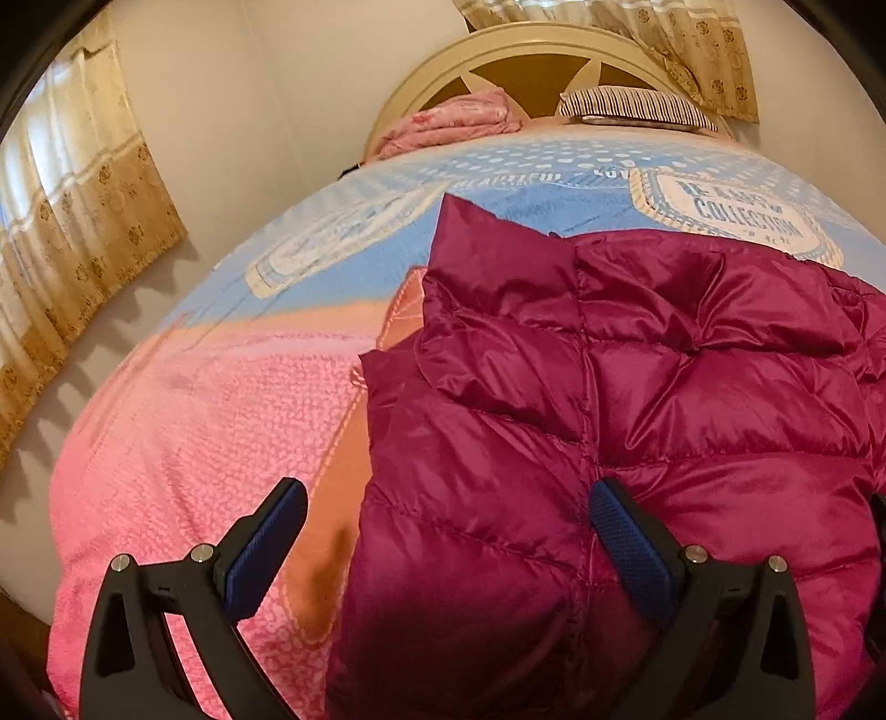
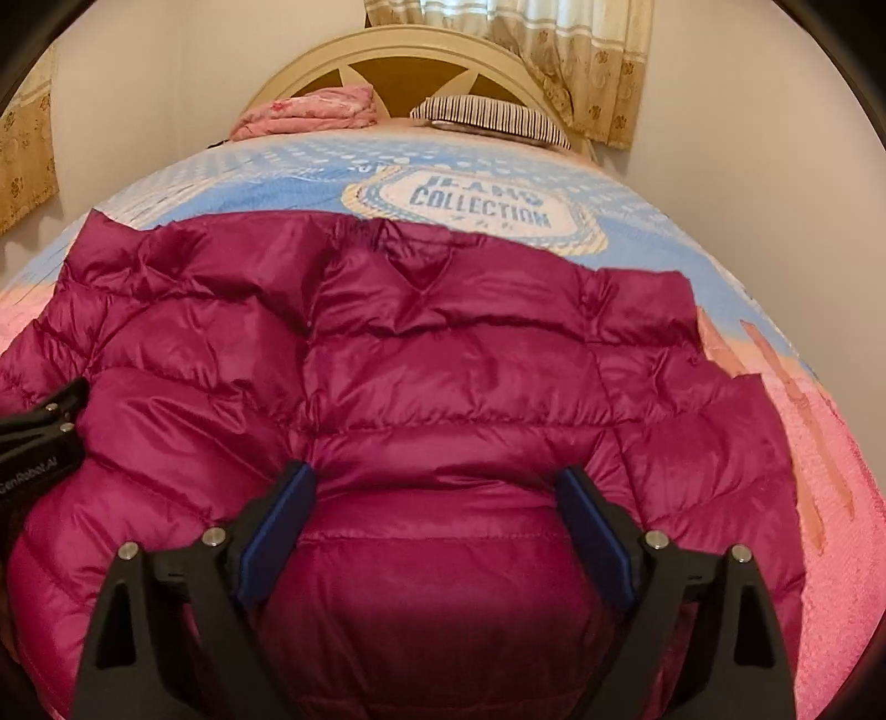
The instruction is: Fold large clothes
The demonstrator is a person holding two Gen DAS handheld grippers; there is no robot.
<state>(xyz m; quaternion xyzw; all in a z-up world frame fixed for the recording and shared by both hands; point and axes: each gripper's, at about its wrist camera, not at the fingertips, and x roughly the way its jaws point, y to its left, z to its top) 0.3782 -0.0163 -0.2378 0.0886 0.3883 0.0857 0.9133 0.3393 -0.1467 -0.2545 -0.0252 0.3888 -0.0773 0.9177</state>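
A magenta quilted down jacket [image 2: 443,354] lies flat on the bed, its collar [image 2: 412,260] toward the headboard. My right gripper [image 2: 437,490] hovers open over the jacket's lower middle, a puffy panel showing between its blue pads [image 2: 277,526]. In the left wrist view the same jacket [image 1: 637,387] fills the right side. My left gripper [image 1: 448,512] is open and straddles the jacket's left edge, with one finger over the pink bedspread and the other over the jacket. The body of the left gripper [image 2: 39,437] also shows at the left edge of the right wrist view.
The bedspread [image 1: 183,421] is pink near me and blue farther off, with a "JEANS COLLECTION" print [image 2: 476,202]. A folded pink blanket [image 2: 310,113] and a striped pillow [image 2: 487,116] lie against the cream headboard [image 2: 387,47]. Patterned curtains [image 1: 72,221] hang left.
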